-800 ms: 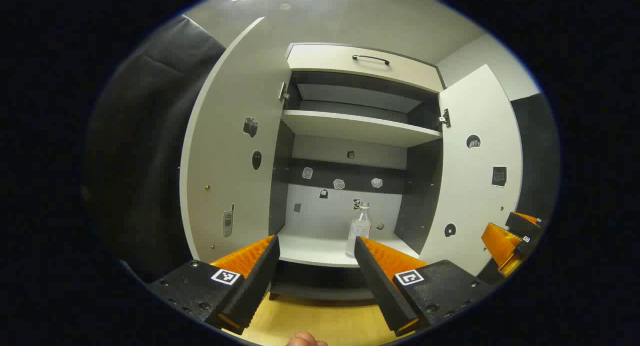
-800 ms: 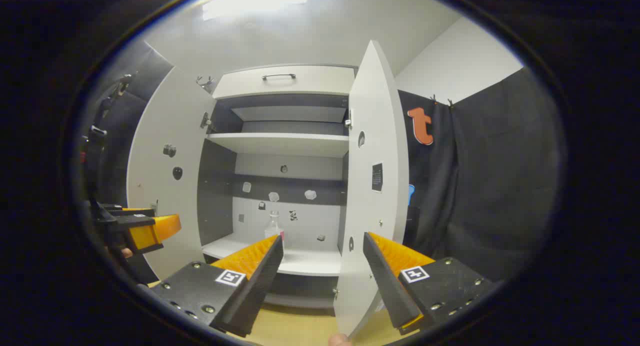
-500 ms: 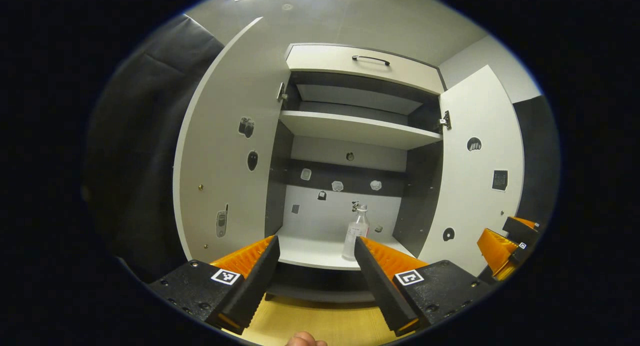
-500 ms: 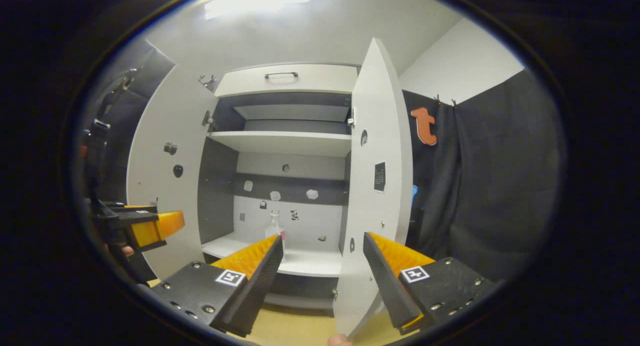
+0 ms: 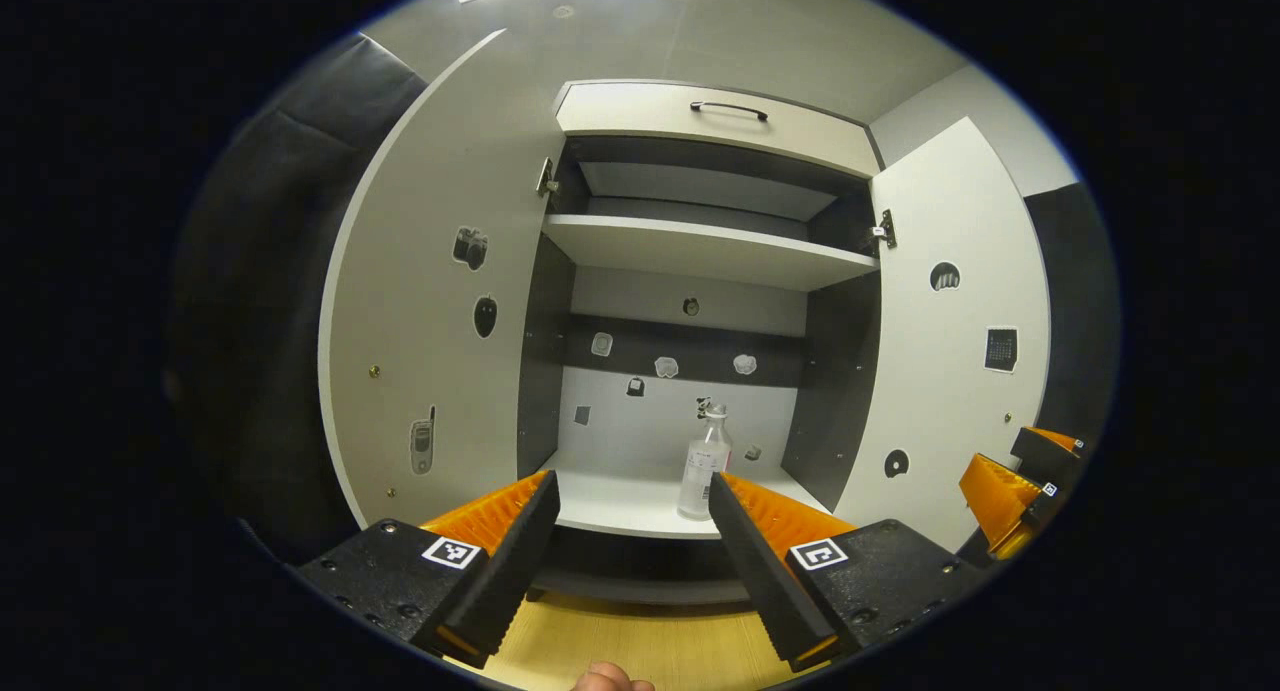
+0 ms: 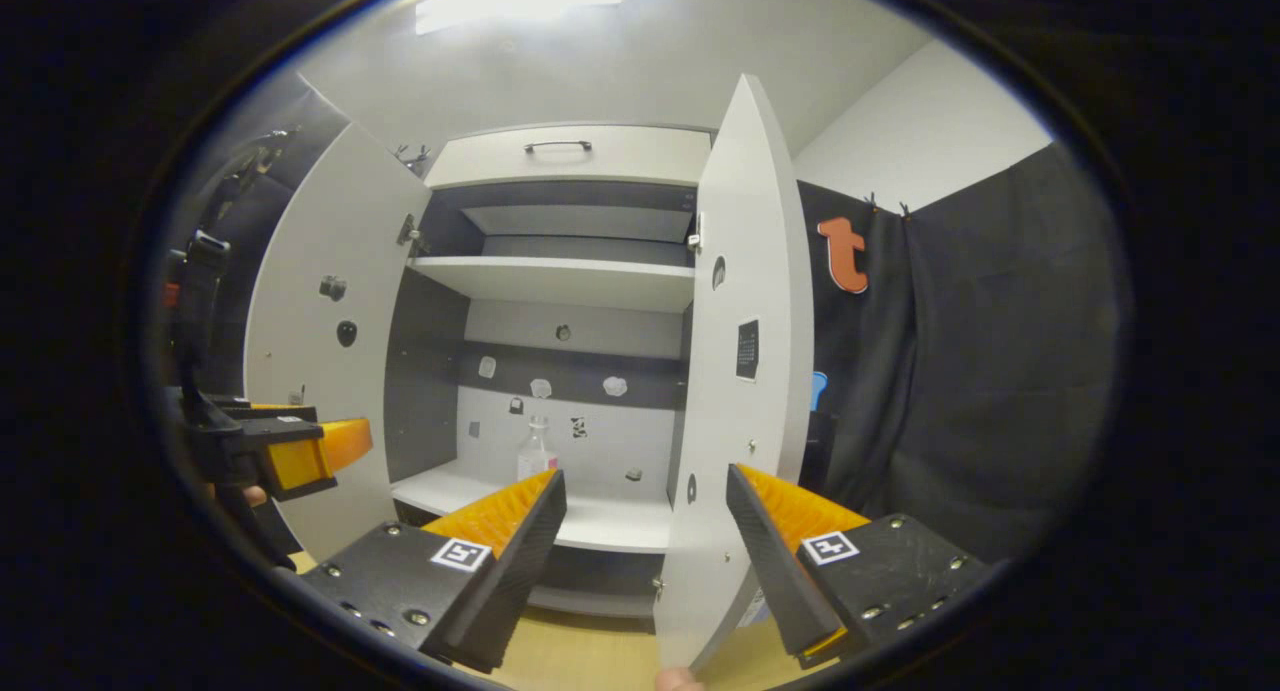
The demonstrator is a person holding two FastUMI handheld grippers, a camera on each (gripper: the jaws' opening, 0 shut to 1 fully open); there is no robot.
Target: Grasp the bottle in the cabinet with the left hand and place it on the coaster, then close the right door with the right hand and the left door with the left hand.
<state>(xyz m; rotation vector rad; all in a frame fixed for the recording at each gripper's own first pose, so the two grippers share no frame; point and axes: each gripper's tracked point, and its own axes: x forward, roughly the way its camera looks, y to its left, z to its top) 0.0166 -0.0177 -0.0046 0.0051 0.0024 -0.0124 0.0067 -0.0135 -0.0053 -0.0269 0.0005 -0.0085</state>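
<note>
A: Left gripper view. The left gripper (image 5: 628, 516) is sitting wide open, gripping nothing. The bottle (image 5: 699, 463) is standing upright on the cabinet's lower shelf (image 5: 620, 498), ahead and just inside the right finger (image 5: 770, 546). Left door (image 5: 430, 301) and right door (image 5: 945, 341) are both hanging open.

B: Right gripper view. The right gripper (image 6: 648, 526) is also gaping, empty; the right door's (image 6: 740, 371) edge is standing between its fingers, farther off. The bottle (image 6: 536, 454) is showing ahead above the left finger (image 6: 500, 551). The left gripper (image 6: 300, 451) is hovering far left.
</note>
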